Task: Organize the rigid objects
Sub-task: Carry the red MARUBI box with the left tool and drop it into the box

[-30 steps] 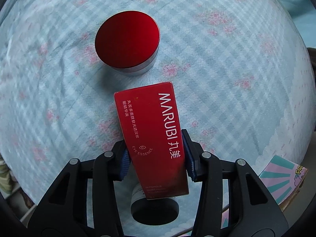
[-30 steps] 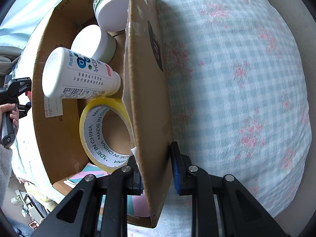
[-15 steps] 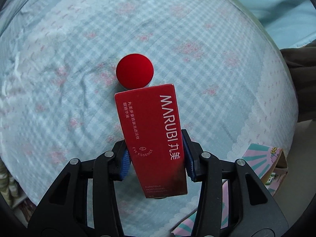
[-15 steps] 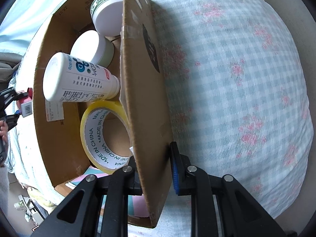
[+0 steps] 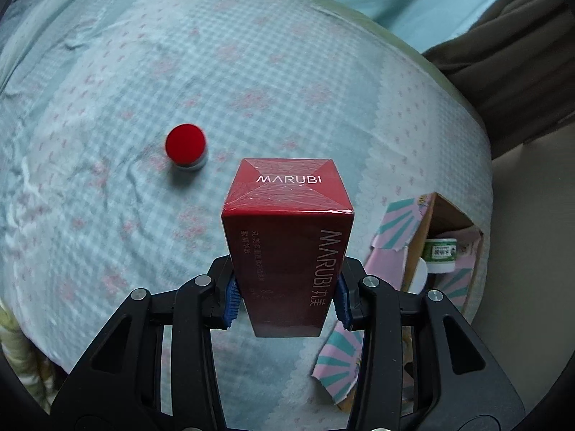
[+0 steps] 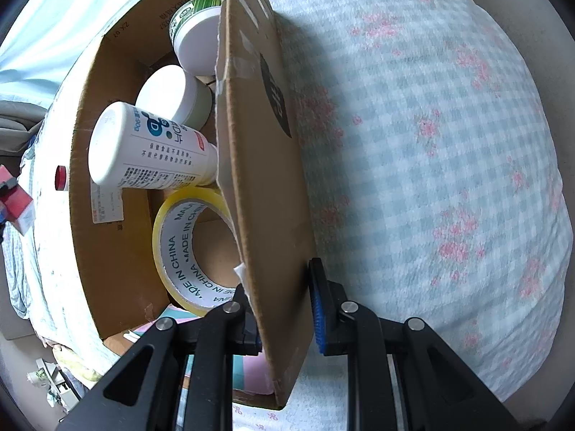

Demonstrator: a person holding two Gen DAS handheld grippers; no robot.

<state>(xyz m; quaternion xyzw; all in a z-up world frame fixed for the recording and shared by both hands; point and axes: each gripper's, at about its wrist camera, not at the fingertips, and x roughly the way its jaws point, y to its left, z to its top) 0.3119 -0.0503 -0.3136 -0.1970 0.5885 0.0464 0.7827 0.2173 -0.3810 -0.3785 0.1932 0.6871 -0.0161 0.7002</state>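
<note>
Each black gripper (image 5: pixel 286 301) (image 6: pixel 285 318) has blue ribbed pads (image 5: pixel 231 303) and silver screws (image 5: pixel 202 280).

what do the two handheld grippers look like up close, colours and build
Both match. The left gripper and the right gripper have black plastic linkage arms with triangular cutouts, joined by round silver pivot bolts. Each finger ends in a blue ribbed pad. No cables, printed markings, hand or sleeve show in either wrist view.

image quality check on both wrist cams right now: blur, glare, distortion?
Left wrist: strong fisheye bend, bedspread soft, red jar slightly smeared, film glare on the red box top. Right wrist: same bend, daylight, cardboard flap and tape roll sharp, bedspread edge softer.
</note>
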